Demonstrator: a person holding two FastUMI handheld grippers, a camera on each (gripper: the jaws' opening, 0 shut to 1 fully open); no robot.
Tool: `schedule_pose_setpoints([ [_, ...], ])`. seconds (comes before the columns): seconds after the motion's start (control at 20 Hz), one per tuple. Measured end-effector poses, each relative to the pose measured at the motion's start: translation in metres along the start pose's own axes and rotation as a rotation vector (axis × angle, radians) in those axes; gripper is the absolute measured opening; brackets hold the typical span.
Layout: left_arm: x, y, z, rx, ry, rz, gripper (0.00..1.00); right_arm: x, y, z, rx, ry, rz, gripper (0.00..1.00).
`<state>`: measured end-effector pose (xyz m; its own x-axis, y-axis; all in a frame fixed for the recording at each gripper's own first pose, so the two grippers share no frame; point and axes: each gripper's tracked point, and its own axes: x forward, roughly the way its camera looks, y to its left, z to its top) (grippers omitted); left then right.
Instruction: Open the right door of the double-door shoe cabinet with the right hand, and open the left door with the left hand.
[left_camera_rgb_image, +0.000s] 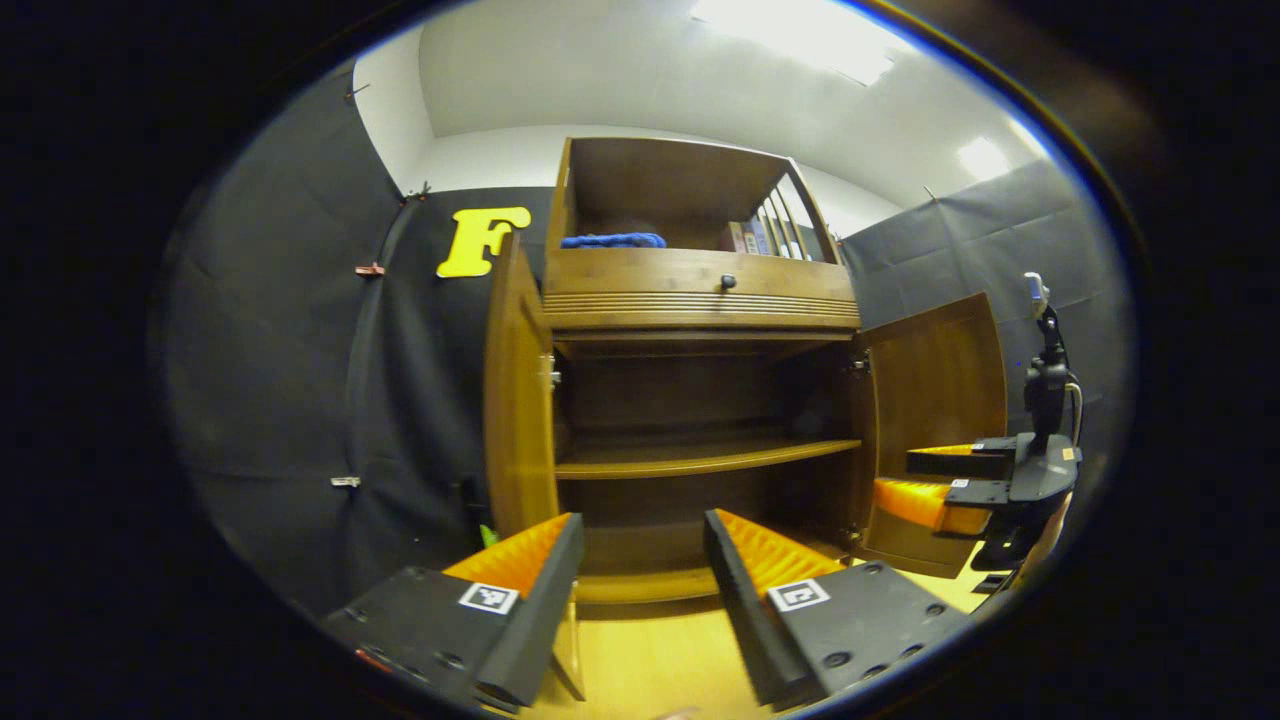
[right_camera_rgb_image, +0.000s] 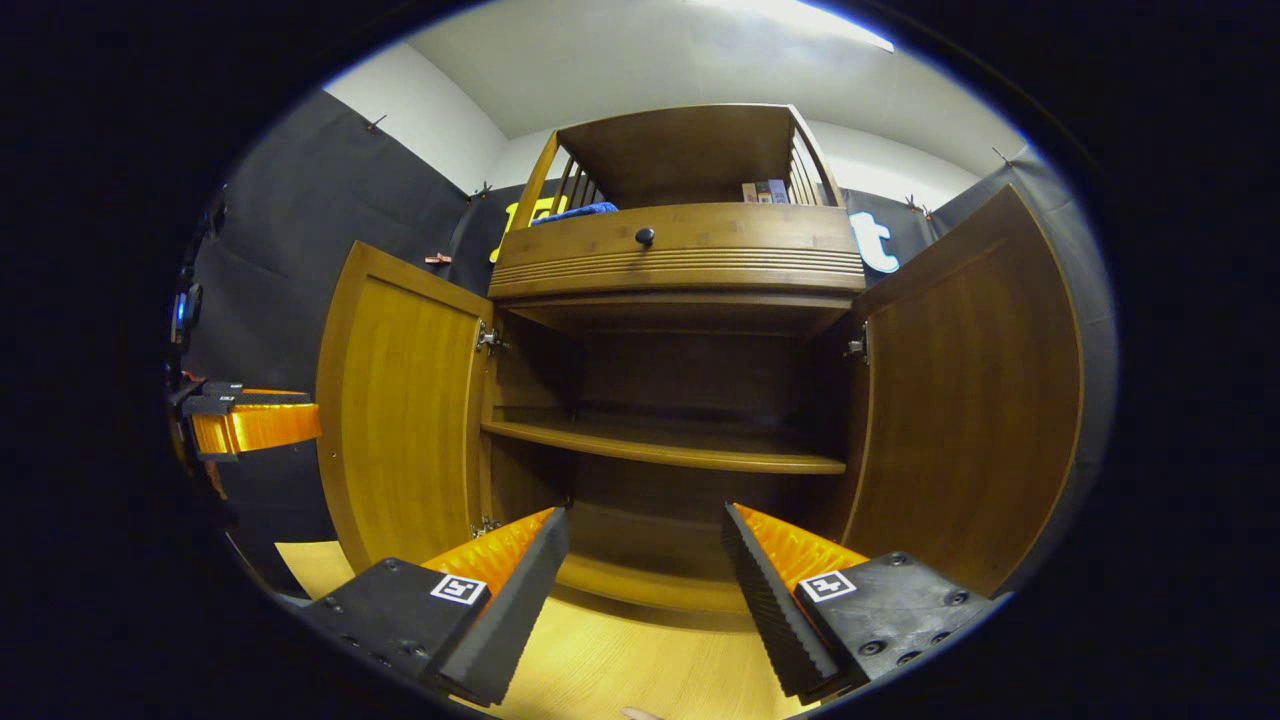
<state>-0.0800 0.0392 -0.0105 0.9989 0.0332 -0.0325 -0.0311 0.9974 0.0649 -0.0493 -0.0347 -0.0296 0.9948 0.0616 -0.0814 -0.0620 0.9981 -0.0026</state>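
Both doors already swung wide. In the right gripper view, left door (right_camera_rgb_image: 405, 415) open at 9 o'clock of the cabinet (right_camera_rgb_image: 680, 260) mouth, inner face turned to the camera; right door (right_camera_rgb_image: 975, 400) open at 3 o'clock, likewise showing its inner face. In the left gripper view, left door (left_camera_rgb_image: 518, 400) seen nearly edge-on at 9 o'clock, right door (left_camera_rgb_image: 940, 400) swung out at 3 o'clock. Interior bare to the eye: one shelf (right_camera_rgb_image: 670, 445) across the middle, dark back wall behind, nothing seen on it. Above the opening, a drawer front with a small dark knob (right_camera_rgb_image: 645, 236); higher up, a blue cloth (left_camera_rgb_image: 612, 240) at 11 o'clock and a few books (left_camera_rgb_image: 750, 238) at 1 o'clock on the open top shelf.

Left gripper (left_camera_rgb_image: 640, 545) low at 6 o'clock, jaws spread, nothing between them, clear of both doors. Right gripper (right_camera_rgb_image: 645, 545) the same: jaws spread, nothing pinched, well short of the cabinet. Right gripper also visible at 3 o'clock in the left gripper view, just in front of the right door, touching or apart not tellable.

Judged from the doors' positions: both halves of the task done, nothing left but pulling back.
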Motion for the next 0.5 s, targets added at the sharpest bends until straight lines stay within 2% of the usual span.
schedule_pose_setpoints([
  [0.1,0.017,-0.004,-0.003,0.014,0.009,0.016,1.0,0.002,0.004,-0.001,-0.007,0.018,0.007,0.99],
  [0.15,0.022,-0.007,-0.007,0.025,0.01,0.022,1.0,0.001,0.005,0.0,-0.013,0.019,0.008,0.96],
  [0.2,0.026,-0.011,-0.009,0.035,0.011,0.028,1.0,-0.001,0.006,0.004,-0.021,0.018,0.004,0.98],
  [0.25,0.032,-0.014,-0.01,0.039,0.011,0.028,0.96,-0.001,0.004,0.006,-0.031,0.011,-0.005,0.98],
  [0.3,0.038,-0.019,-0.012,0.039,0.015,0.017,1.0,-0.003,0.006,0.009,-0.042,0.005,-0.013,0.96],
  [0.35,0.044,-0.027,-0.018,0.032,0.015,0.002,1.0,-0.003,0.006,0.009,-0.053,-0.001,-0.019,0.98],
  [0.45,0.048,-0.034,-0.019,0.016,0.016,-0.027,0.96,-0.006,0.005,0.012,-0.067,-0.011,-0.029,0.95],
  [0.5,0.05,-0.036,-0.018,0.011,0.014,-0.036,0.96,-0.006,0.005,0.015,-0.07,-0.018,-0.03,0.99],
])
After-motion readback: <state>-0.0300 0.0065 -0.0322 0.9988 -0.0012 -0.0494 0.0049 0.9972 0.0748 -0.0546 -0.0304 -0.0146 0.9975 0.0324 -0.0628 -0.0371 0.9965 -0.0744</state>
